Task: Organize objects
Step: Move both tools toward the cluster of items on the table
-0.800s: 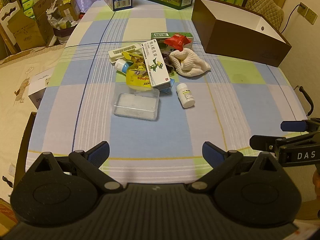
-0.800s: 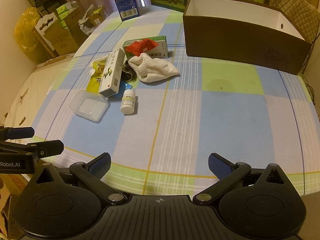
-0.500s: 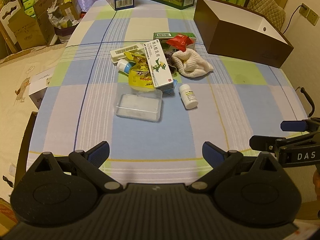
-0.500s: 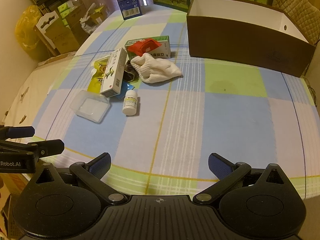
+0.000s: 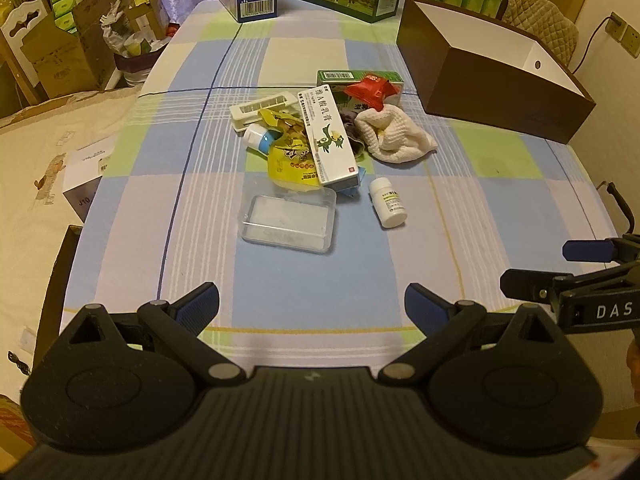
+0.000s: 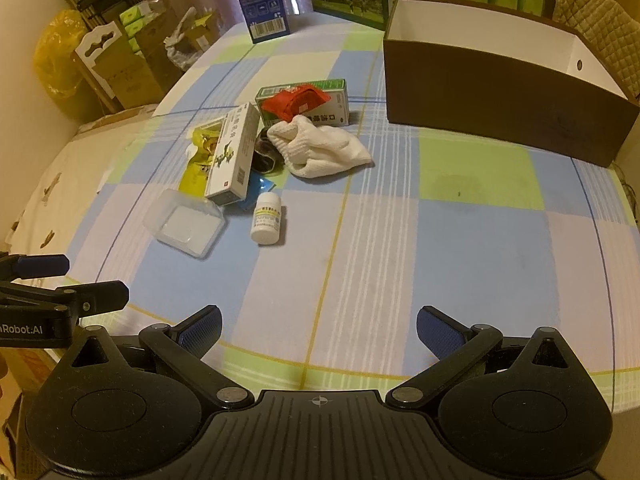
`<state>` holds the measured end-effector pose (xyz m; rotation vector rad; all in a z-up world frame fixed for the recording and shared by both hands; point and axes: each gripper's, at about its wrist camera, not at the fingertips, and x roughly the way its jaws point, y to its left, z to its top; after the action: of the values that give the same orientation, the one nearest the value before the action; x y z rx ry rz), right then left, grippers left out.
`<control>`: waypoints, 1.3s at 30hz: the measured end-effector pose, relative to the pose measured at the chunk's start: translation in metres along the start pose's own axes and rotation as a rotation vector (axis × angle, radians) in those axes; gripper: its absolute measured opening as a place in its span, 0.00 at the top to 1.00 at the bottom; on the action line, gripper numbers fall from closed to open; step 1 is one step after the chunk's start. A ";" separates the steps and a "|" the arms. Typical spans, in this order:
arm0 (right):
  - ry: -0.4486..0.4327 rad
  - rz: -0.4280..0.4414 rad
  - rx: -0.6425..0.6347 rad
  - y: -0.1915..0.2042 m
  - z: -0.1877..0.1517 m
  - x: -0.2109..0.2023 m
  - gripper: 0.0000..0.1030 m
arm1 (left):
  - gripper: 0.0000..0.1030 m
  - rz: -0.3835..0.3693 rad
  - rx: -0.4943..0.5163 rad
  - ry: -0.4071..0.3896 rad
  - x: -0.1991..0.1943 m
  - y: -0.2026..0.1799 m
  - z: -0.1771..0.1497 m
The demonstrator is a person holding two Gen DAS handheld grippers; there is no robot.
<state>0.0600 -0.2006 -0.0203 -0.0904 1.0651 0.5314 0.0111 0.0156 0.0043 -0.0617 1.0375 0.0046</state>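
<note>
Hovering over the near edge of the checked bench [image 5: 304,280], left tongs [image 5: 312,304] spread wide, nothing between the blue pads. Same for the right tongs [image 6: 319,326]: spread wide, empty, low over the bench's near edge.

Ahead, mid-bench, a loose heap of small things. Nearest, a clear plastic tray [image 5: 287,220], flat and rectangular, straight ahead of the left tongs, well apart. Just right of it, a white pill bottle [image 5: 388,202] lying on its side, yellow-green label up, forward and left of the right tongs. Behind the tray, a long white medicine box [image 5: 329,138] with a green figure printed on it, resting partly on a yellow crinkled packet [image 5: 290,156]. Beside that, a small white bottle with a blue band [image 5: 259,138] and a white slotted piece [image 5: 262,110]. Farther back, a green box [image 6: 304,102] with a red pouch [image 6: 298,100] on top, and a white knitted cloth [image 6: 320,146] bunched in front of it.

Off to the far right, a brown open box [image 6: 500,92], white inside, apart from the heap.
</note>
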 end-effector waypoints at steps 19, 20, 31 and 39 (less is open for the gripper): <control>0.003 0.032 -0.005 -0.003 0.018 0.014 0.02 | 0.05 0.029 -0.023 0.004 0.010 0.005 0.013; 0.004 0.036 -0.005 -0.003 0.019 0.015 0.02 | 0.05 0.032 -0.025 0.005 0.012 0.006 0.013; 0.009 0.060 -0.026 -0.003 0.032 0.036 0.02 | 0.05 0.069 -0.051 0.038 0.032 0.017 0.017; -0.004 0.083 -0.067 0.010 0.043 0.062 0.22 | 0.05 0.065 -0.047 0.050 0.051 0.023 0.026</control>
<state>0.1131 -0.1556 -0.0499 -0.1045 1.0503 0.6418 0.0591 0.0388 -0.0277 -0.0714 1.0891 0.0871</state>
